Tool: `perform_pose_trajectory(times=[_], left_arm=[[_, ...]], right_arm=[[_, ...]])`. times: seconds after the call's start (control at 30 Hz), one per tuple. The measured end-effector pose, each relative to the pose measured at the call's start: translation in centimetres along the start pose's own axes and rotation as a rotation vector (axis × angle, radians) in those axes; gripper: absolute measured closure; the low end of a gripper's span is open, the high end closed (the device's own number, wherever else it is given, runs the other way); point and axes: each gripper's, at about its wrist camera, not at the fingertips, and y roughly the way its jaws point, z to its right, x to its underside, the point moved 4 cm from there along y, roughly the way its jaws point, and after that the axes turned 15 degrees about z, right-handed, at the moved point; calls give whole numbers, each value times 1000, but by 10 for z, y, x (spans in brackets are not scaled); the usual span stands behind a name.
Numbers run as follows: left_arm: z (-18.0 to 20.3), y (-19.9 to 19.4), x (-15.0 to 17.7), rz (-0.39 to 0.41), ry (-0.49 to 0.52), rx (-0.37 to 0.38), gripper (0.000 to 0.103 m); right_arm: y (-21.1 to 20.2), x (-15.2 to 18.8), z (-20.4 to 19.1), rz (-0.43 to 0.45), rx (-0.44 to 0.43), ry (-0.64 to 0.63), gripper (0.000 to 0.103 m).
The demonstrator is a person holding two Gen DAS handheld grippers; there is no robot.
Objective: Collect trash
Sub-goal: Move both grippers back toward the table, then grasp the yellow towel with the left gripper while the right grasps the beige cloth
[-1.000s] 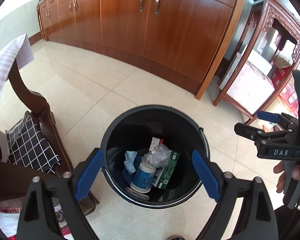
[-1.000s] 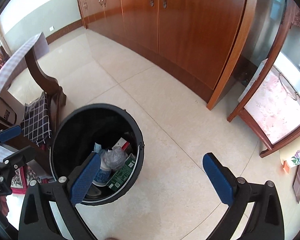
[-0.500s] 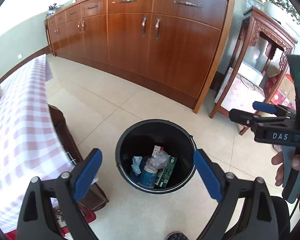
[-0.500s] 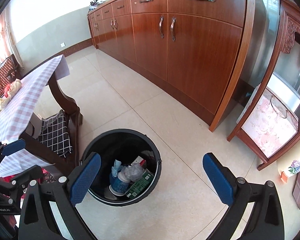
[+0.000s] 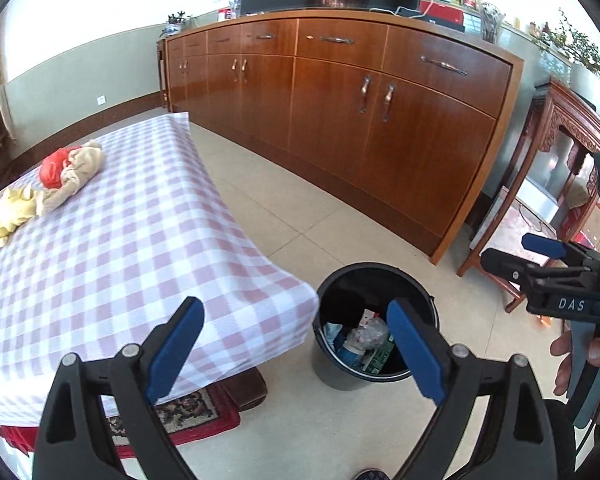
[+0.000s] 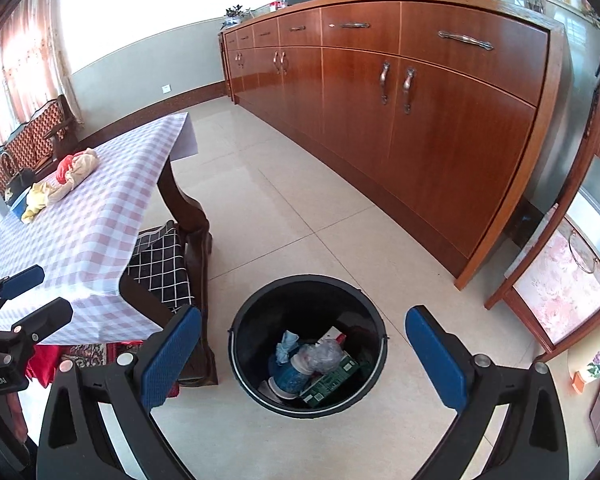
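Both grippers are hanging empty above the floor, each with its blue fingers spread wide and nothing between them — the left gripper (image 5: 294,354) is framing the table corner and the bin, while the right gripper (image 6: 302,354) is looking almost straight down into the bin (image 6: 236,322) at the lower middle of its frame. The bin is standing on the tile floor (image 6: 268,216) just beside the table (image 5: 112,240), probably so that scraps can be carried over in a short reach. It is already holding trash: a crumpled clear wrapper (image 6: 322,352), a blue-patterned cup (image 6: 286,380), a green carton (image 6: 332,378) and a blue scrap (image 6: 287,344), all lying low against the near wall. On the checked cloth, at the far left of both frames, a heap of yellow and beige cloth (image 5: 44,196) with a red bag (image 5: 54,164) is lying well apart from the bin; whether it counts as trash I cannot tell. The open fingers suggest both grippers are free for another pick, and the near part of the table is looking bare, so the next item would likely have to come from that far end. A chair with a checked cushion (image 6: 160,264) is tucked under the table edge, close to the bin's left.
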Motion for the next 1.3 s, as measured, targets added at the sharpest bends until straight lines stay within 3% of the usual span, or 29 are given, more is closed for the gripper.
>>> perform_pose_trajectory(times=[0.07,0.13,0.37,0.5,0.67,0.83,1.0,1.3], left_arm=[[-15,-8,0,11,-14,-36,9],[-35,-18,1,29,-14,-119,9],[-113,-49,6,67,-102,-295,9],[-162,-71,11,98,-145,-384,9],[-210,-92,15,109,-182,-464,9],[-262,-105,13,119,-222,-525,10],[-307,-100,5,116,-243,-553,13],[-359,-68,-6,108,-284,-539,18]], right_arm=[[2,-3,-17,2,-23,-14,0],[3,-7,-35,13,-46,-21,0],[7,-25,-119,111,-178,-75,0],[19,-33,-177,65,-239,-128,0],[33,-49,-246,69,-276,-144,0],[57,-69,-315,74,-318,-173,0],[91,-75,-371,27,-363,-190,0],[164,-87,-423,-40,-387,-111,3]])
